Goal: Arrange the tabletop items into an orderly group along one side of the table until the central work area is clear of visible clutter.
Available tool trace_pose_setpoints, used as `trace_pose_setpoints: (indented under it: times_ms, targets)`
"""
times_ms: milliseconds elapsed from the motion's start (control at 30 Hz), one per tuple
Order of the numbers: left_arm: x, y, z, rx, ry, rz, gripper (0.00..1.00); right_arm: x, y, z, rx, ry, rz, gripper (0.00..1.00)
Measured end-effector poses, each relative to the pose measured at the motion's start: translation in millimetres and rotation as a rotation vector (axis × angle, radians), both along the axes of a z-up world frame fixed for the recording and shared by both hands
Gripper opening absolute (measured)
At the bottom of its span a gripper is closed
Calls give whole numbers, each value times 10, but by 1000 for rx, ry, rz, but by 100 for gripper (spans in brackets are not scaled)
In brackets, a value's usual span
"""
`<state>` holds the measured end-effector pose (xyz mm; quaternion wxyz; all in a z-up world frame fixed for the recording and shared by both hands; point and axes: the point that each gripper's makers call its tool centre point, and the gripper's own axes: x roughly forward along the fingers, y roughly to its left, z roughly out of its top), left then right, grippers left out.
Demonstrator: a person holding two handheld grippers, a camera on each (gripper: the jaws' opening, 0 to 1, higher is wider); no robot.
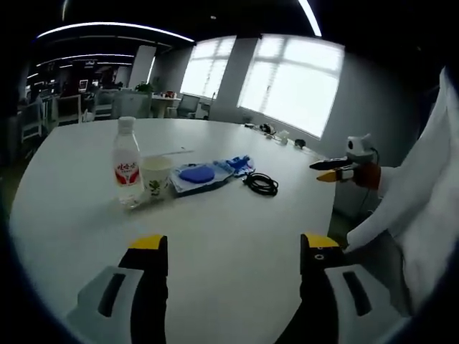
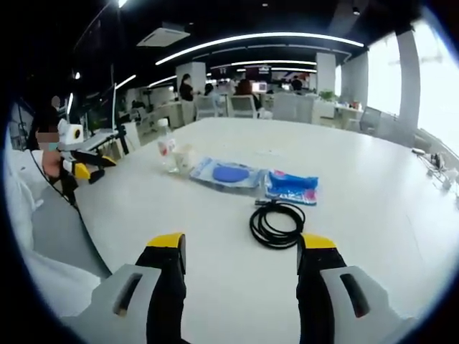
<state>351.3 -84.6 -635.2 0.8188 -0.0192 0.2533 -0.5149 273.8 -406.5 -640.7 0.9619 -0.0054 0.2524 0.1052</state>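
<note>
- Landmark: coiled black cable on the white worktop; also in left gripper view.
- Left tongs: yellow-tipped jaws spread wide, nothing between them, held above bare worktop well short of the cable.
- Right tongs: jaws spread, nothing held, the cable just beyond the tips, no contact.
- Blue packet lies flat just past the cable; in left gripper view it sits just beyond and left of the cable.
- Clear pouch with a blue round item lies next to the packet, on the side away from the cable; left gripper view.
- Paper cup stands upright farther along the same row from the cable, just beside the pouch.
- Water bottle, red label, white cap, upright, just beside the cup, farthest from the cable; right gripper view.
- Items form a loose row; the cable sits slightly off it.
- Each view catches the other tongs off the worktop edge, well clear of the cable.
</note>
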Motion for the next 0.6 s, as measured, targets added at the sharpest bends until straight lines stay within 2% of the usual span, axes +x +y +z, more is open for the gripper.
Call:
trace_pose_setpoints:
  times_ms: [600]
  targets:
    - [-18,1,15,-6,6,1,75,17,42,29,-5,7,19,61]
